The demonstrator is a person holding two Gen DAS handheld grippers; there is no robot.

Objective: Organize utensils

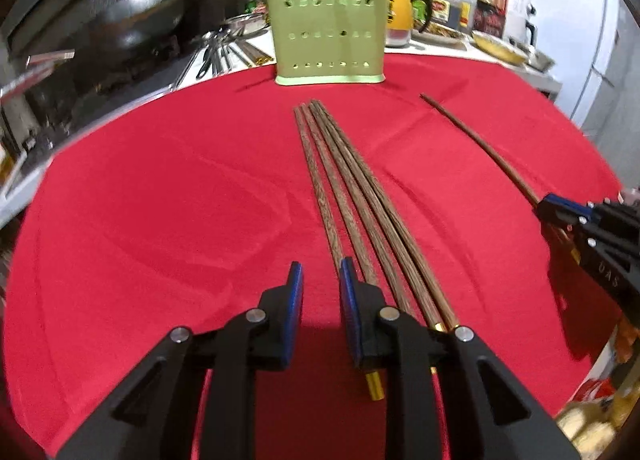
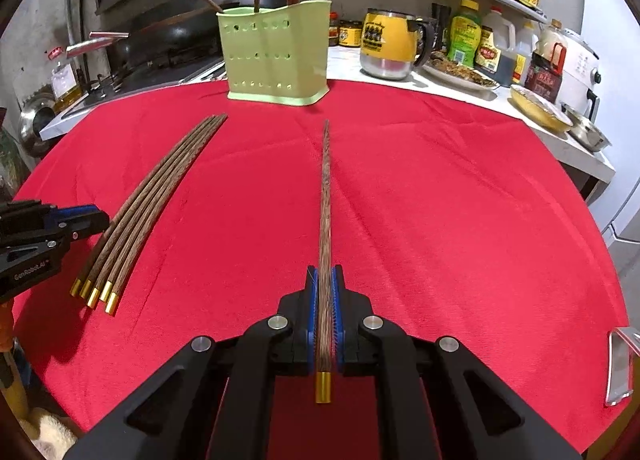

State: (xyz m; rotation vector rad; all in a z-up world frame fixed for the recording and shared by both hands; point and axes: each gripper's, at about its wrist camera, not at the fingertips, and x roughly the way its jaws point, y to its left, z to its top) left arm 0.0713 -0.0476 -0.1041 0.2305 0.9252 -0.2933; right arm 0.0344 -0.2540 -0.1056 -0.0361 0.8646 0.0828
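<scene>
A pale green perforated utensil holder (image 1: 330, 34) stands at the far edge of the red cloth, with several chopsticks upright in it; it also shows in the right wrist view (image 2: 276, 56). Several dark wooden chopsticks (image 1: 352, 196) with gold ends lie side by side on the cloth, also in the right wrist view (image 2: 152, 196). My left gripper (image 1: 320, 280) is open, just above their near ends, its right finger over the bundle. My right gripper (image 2: 325, 284) is shut on a single chopstick (image 2: 326, 196) that points toward the holder; it shows at the right in the left wrist view (image 1: 560, 212).
The red cloth (image 2: 440, 220) covers the table. Behind it, a counter holds a yellow mug (image 2: 390, 46), sauce bottles (image 2: 466, 36), a white cooker (image 2: 576, 68), bowls and plates. A wok and stove (image 1: 132, 24) are at back left. A phone (image 2: 620, 368) lies at right.
</scene>
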